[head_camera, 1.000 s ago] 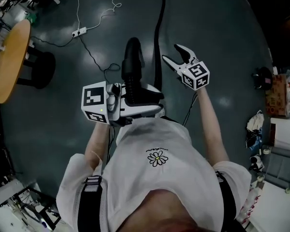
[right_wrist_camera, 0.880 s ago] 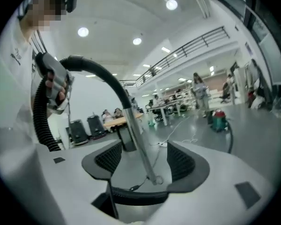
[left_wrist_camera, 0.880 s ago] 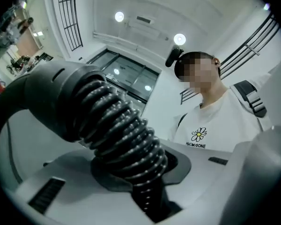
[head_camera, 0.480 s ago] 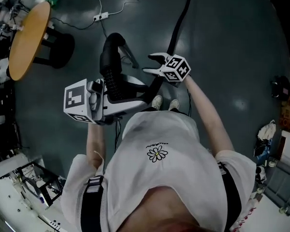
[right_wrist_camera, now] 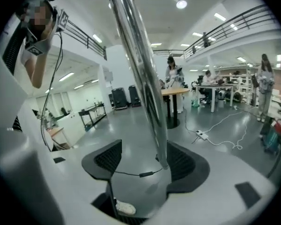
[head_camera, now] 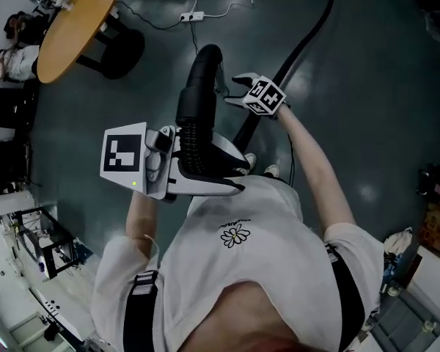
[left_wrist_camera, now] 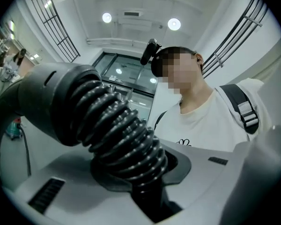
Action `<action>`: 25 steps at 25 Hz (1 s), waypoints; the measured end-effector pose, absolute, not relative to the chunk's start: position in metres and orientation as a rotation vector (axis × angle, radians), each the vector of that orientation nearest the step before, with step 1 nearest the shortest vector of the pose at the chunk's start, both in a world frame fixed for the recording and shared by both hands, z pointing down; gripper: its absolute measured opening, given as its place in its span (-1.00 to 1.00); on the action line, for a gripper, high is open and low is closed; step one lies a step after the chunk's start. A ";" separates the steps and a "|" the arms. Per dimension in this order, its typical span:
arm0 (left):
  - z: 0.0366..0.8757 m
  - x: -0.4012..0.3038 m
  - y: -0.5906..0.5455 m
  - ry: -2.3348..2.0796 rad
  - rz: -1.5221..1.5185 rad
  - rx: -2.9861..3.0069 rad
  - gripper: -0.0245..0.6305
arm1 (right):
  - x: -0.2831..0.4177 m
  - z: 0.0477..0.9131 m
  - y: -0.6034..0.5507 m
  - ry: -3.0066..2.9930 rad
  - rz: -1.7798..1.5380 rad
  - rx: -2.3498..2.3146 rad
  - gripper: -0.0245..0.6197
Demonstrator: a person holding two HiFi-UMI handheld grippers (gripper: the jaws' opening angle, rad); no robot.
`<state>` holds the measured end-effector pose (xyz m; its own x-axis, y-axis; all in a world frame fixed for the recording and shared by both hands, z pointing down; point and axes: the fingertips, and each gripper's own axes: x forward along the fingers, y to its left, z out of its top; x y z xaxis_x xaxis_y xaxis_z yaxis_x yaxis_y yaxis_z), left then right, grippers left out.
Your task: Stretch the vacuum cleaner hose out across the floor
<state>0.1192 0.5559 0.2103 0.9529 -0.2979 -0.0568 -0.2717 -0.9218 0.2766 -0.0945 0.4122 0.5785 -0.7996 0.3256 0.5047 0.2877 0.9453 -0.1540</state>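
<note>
A black ribbed vacuum hose point(head_camera: 195, 141) ends in a smooth curved cuff point(head_camera: 202, 75) that arches up in the head view. My left gripper point(head_camera: 205, 160) is shut on the ribbed part, which fills the space between its jaws in the left gripper view point(left_wrist_camera: 126, 144). A long dark tube point(head_camera: 308, 35) runs from the top right across the floor toward me. My right gripper point(head_camera: 233, 92) sits just right of the cuff, open. In the right gripper view a shiny metal tube point(right_wrist_camera: 145, 93) stands between its jaws, close to the right pad point(right_wrist_camera: 182, 161) and apart from the left one.
A round wooden table point(head_camera: 77, 20) on a dark base point(head_camera: 121, 53) stands at the upper left. A white power strip point(head_camera: 187, 17) and its cable lie on the grey floor behind the hose. Racks and clutter line the left edge point(head_camera: 22, 233). People sit at far desks point(right_wrist_camera: 210, 90).
My right gripper has swung left and down, from beside the dark tube to right beside the hose cuff. The left gripper has lifted a little with the hose still in it.
</note>
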 end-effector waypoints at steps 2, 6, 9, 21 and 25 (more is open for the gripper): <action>0.212 0.120 0.553 -0.432 -0.118 2.837 -0.63 | -0.099 0.584 0.421 -2.499 0.060 -0.509 -0.03; 0.213 0.113 0.548 -0.411 -0.130 2.810 -0.63 | -0.126 0.564 0.410 -2.626 0.087 -0.454 -0.03; 0.198 0.115 0.545 -0.405 -0.182 2.823 -0.63 | -0.137 0.577 0.406 -2.607 0.165 -0.434 -0.03; 0.185 0.051 0.553 -0.527 -0.703 2.686 -0.61 | -0.064 0.570 0.269 -2.493 -0.183 0.035 -0.29; 0.242 0.039 0.531 -0.727 -0.410 2.585 -0.61 | 0.001 0.480 0.147 -2.441 -0.484 0.418 -0.29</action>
<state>0.0394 0.5306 0.2419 0.8196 -0.5488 -0.1644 -0.4243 -0.7743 0.4695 0.0006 0.1470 0.4798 -0.7654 -0.4020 0.5026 -0.1799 0.8835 0.4326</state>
